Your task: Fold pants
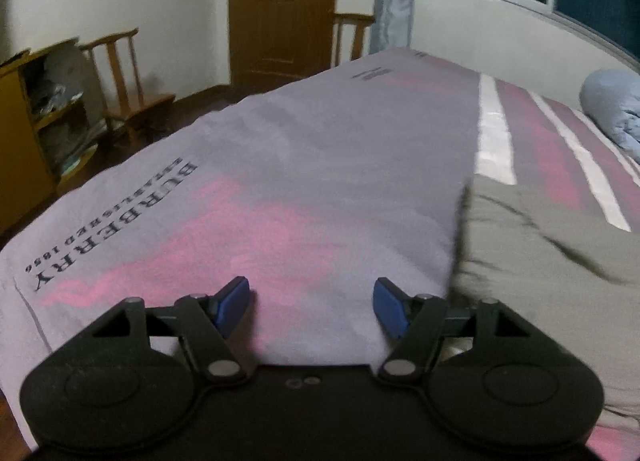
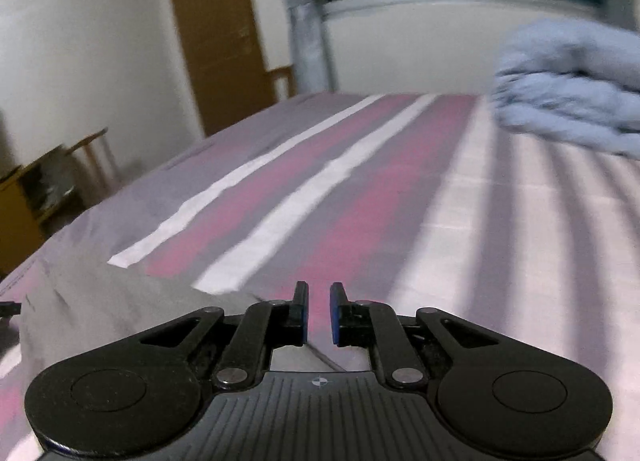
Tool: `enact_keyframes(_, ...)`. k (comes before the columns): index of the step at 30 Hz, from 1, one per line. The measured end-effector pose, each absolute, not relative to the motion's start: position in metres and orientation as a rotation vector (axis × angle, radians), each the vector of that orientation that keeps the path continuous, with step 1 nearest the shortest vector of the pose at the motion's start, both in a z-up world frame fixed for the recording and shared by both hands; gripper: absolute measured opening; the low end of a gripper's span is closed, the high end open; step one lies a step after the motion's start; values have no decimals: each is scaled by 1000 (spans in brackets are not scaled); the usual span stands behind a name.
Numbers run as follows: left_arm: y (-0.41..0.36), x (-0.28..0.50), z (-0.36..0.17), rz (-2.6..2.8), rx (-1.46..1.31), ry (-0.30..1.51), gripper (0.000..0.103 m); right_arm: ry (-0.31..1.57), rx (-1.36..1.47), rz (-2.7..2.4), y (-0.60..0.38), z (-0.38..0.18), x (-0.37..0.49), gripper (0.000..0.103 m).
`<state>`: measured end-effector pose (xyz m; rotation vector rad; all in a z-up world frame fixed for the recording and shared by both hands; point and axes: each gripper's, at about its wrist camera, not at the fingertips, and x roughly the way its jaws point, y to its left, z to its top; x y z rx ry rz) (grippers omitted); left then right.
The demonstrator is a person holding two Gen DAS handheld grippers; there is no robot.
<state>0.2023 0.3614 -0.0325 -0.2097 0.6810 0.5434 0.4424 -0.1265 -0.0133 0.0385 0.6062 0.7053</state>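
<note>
Hovering over the bed (image 1: 320,165), left gripper (image 1: 311,307) has jaws apart, nothing between. Right gripper (image 2: 319,313) has jaws nearly together, a narrow gap, empty. Grey-olive pants (image 1: 532,245) lie crumpled on the striped sheet, just right of the left gripper, lower-left in right view. Blue blanket (image 2: 572,85) sits farther back, blurred.

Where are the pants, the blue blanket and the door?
pants (image 1: 540,245): left wrist view, on the wrinkled grey-green cloth at right.
blue blanket (image 2: 568,101): right wrist view, on the folded stack's middle.
door (image 1: 280,9): left wrist view, on the brown panel.
</note>
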Motion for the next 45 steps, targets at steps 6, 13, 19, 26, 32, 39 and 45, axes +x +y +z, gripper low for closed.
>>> enact_keyframes(6,306,214,-17,479,-165,641,58,622,78,569,-237,-13,364,10)
enact_keyframes(13,288,207,-3,518,-162,615,57,655,67,540,-273,-29,310,10)
enact_keyframes(19,283,210,6,575,-133,593,71,658,48,600,-262,-30,357,20)
enact_keyframes(26,259,221,-2,529,-126,614,70,666,-74,728,-230,-38,403,51)
enact_keyframes(32,260,245,-27,516,-186,677,72,750,-167,815,-217,-57,428,9)
enact_keyframes(39,259,244,-31,519,-174,671,73,658,-170,765,-222,-47,425,2)
enact_keyframes(45,260,241,-26,511,-181,685,72,762,-147,607,-224,-73,433,1)
